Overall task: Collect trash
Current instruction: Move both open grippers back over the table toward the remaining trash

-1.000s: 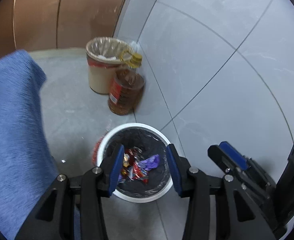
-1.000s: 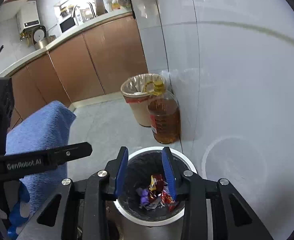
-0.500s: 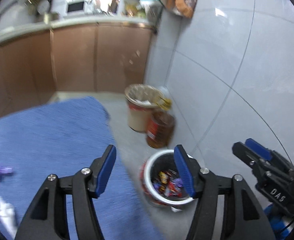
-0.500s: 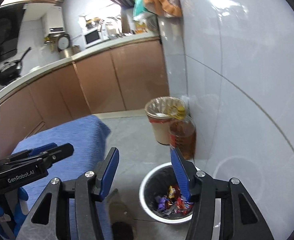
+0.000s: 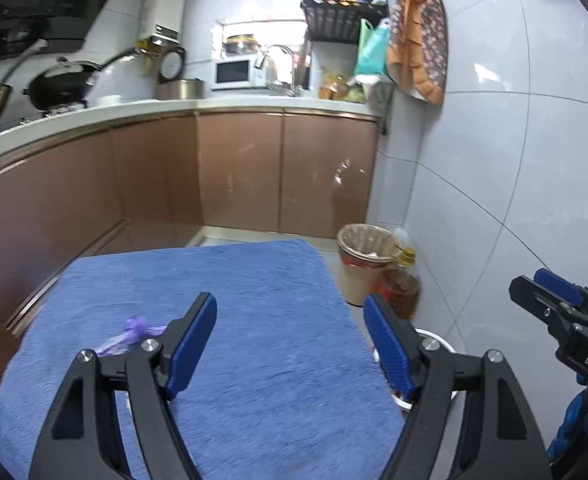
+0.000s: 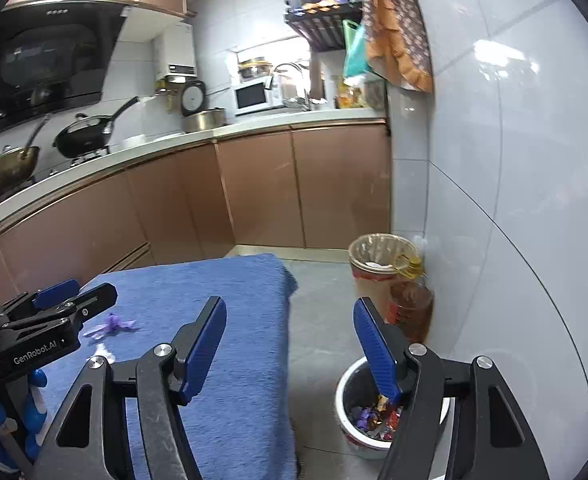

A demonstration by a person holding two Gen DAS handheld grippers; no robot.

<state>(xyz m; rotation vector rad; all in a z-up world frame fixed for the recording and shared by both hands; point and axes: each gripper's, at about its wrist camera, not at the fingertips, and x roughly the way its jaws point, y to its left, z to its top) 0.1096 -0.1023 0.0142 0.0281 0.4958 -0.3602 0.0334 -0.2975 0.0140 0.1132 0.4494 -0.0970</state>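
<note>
On the blue cloth (image 6: 230,320), a purple wrapper (image 6: 112,325) and a pale scrap (image 6: 102,350) nearer its front edge remain uncollected. Left gripper (image 5: 290,344) and right gripper (image 6: 290,344): jaws opening, nothing between them. Right of the cloth, the white bin (image 6: 344,400) already holds several wrappers.

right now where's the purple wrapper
The purple wrapper lies on the blue cloth, left of centre in the right wrist view, just beside the left tongs and above a small white scrap.
</note>
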